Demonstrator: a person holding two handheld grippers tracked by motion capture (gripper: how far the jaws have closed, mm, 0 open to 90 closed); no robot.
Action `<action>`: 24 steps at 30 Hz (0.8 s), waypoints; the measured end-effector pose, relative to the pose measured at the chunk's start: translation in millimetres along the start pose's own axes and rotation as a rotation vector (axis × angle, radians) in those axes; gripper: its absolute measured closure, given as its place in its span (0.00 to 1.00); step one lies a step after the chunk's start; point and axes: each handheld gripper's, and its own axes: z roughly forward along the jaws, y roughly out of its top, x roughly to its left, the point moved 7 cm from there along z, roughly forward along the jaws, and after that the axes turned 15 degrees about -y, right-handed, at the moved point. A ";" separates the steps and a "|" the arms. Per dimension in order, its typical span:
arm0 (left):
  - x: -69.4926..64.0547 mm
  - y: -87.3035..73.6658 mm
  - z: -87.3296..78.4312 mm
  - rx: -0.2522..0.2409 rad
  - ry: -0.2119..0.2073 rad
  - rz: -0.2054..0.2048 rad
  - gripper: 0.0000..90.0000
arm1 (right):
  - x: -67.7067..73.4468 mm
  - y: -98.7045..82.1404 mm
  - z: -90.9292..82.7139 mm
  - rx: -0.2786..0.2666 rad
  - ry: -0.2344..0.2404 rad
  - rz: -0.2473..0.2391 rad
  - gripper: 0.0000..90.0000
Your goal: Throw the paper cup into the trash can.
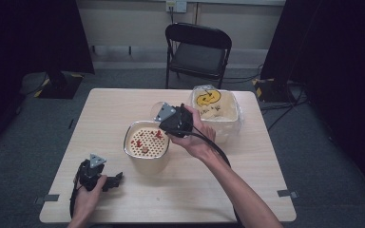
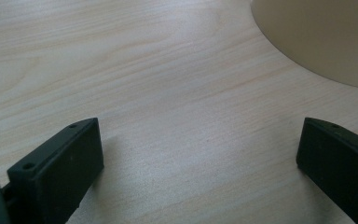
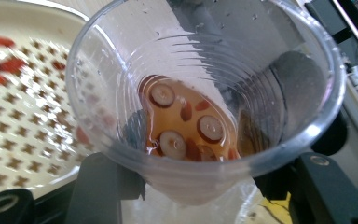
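My right gripper (image 1: 167, 118) is shut on a clear plastic cup (image 1: 157, 109), held tilted at the far rim of a cream tub (image 1: 148, 162) in the middle of the table. In the right gripper view the cup (image 3: 261, 70) holds amber liquid with pale round slices (image 3: 162, 94) and red bits, and the right gripper (image 3: 200, 189) has one jaw on each side of its wall. A perforated strainer top (image 3: 23, 135) on the tub carries several red pieces (image 1: 138, 142). My left gripper (image 1: 116, 180) rests open on the wooden table (image 2: 168, 84) at the near left, nothing between its jaws.
A second tub lined with a clear bag and marked with a yellow smiley (image 1: 217, 112) stands just right of the cup. A black folding chair (image 1: 198, 50) stands beyond the table's far edge. The cream tub's wall (image 2: 326, 37) is close ahead of the left gripper.
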 end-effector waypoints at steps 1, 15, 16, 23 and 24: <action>0.0 0.0 0.0 -0.001 -0.001 0.001 0.00 | 1.3 -0.1 1.1 0.009 -0.004 -0.021 0.52; 0.1 -0.2 -0.3 0.002 -0.006 0.005 0.00 | 7.7 7.3 6.9 0.031 -0.131 -0.294 0.53; 0.1 -0.2 -0.3 0.001 -0.006 0.004 0.00 | 7.8 7.6 7.6 0.031 -0.140 -0.312 0.53; 0.1 -0.2 -0.3 0.001 -0.006 0.004 0.00 | 10.8 7.9 11.0 0.034 -0.188 -0.418 0.53; 0.1 -0.2 -0.3 0.002 -0.006 0.004 0.00 | 11.3 7.8 11.0 0.035 -0.189 -0.422 0.53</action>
